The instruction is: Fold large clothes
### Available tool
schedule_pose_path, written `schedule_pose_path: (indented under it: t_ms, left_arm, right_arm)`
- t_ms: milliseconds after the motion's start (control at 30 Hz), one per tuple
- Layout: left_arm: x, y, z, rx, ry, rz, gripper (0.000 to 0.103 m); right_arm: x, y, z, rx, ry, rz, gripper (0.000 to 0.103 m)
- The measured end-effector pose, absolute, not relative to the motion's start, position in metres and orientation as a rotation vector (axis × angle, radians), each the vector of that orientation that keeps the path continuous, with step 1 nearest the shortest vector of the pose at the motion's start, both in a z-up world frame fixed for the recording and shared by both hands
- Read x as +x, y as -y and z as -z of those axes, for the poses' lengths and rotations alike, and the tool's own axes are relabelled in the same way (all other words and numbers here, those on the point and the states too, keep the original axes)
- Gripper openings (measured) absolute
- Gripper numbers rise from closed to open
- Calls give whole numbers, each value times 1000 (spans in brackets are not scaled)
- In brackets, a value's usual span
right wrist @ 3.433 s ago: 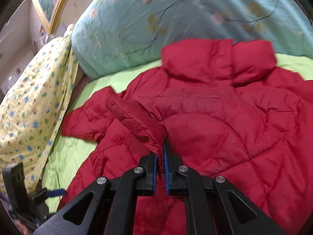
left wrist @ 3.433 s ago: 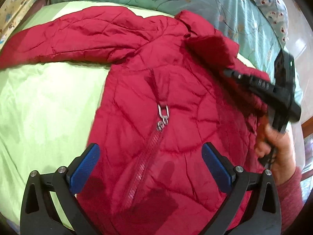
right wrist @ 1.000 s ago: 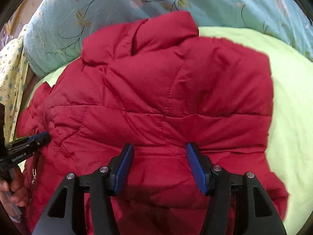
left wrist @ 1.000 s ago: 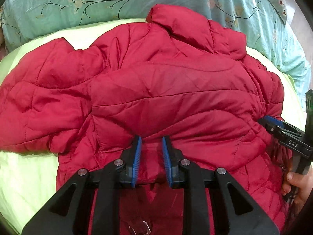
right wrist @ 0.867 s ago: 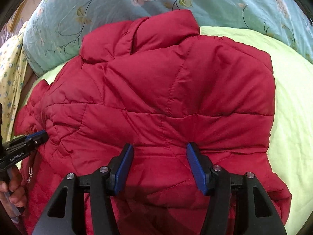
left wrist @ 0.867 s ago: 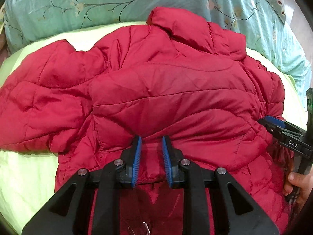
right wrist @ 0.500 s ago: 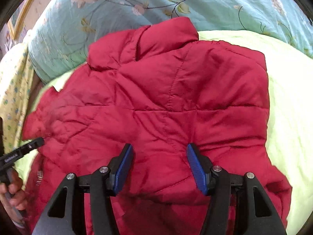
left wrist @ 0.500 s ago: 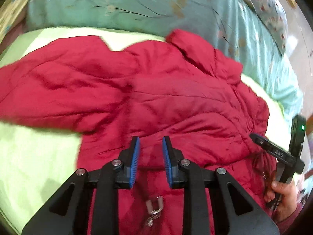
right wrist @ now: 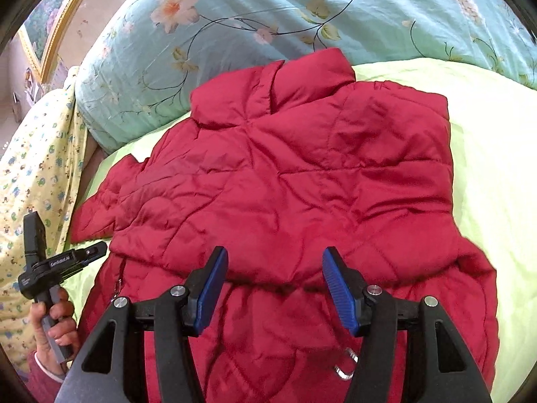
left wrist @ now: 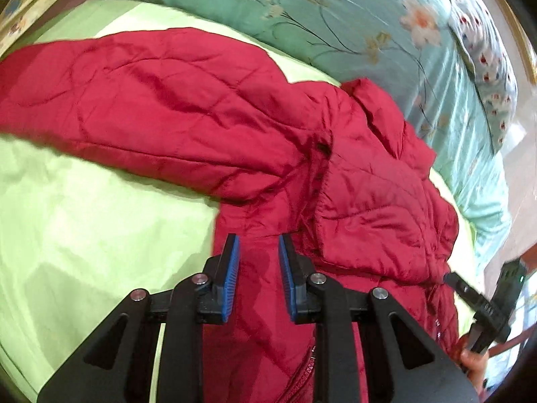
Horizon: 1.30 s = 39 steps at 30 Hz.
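**Fingers hover free over a red jacket on the bed**

Fingers of the left gripper (left wrist: 258, 278) stand a narrow gap apart, blue pads (left wrist: 231, 278) facing each other with nothing pinched between them; only the jacket's fabric shows through the gap, lying below. Fingers of the right gripper (right wrist: 275, 288) are spread wide and also grip nothing.

Both grippers point down at the red quilted jacket (right wrist: 295, 184), which lies on the bed's pale green sheet (left wrist: 84, 218). Seen from the right wrist, the jacket's collar (right wrist: 278, 90) points toward a teal floral quilt (right wrist: 268, 10) bunched at the far side, and one side has been folded over the body. From the left wrist, one sleeve (left wrist: 151, 110) stretches out flat to the left across the sheet. A metal zip pull (right wrist: 345, 366) shows near the lower edge of the right view.

At the left edge of the right view, a hand (right wrist: 53, 322) in a dark red cuff holds the left gripper's handle. A yellow patterned cloth (right wrist: 30, 174) lies behind it.
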State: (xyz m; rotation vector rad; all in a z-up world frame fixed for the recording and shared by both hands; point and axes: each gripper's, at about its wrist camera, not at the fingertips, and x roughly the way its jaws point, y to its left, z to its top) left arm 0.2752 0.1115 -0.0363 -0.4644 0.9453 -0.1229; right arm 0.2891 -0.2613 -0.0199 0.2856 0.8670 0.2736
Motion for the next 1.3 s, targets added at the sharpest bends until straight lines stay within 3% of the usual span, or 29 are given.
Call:
schedule_pose_path:
  t_ms: [233,567,900,1067,1300]
  left_arm:
    - [278,-162,45,-578,-922,12,33]
    - [298,-283,75,-790,-863,-177,33]
    - [331,-338,65,-812,-801,-278,33]
    - [327,-322,37,-720,-723,-259,9]
    - [311,-254,-24,-545,-622,-103,7]
  right_arm:
    - [269,256,14,292,-853,-297,61]
    - [238,236,8,259,-848,-370,61]
    - [224,237,13,255,-869,-361,61]
    - [219,245,15,273,-866,-338,62]
    - [218,249,15,316,-858,-337,63]
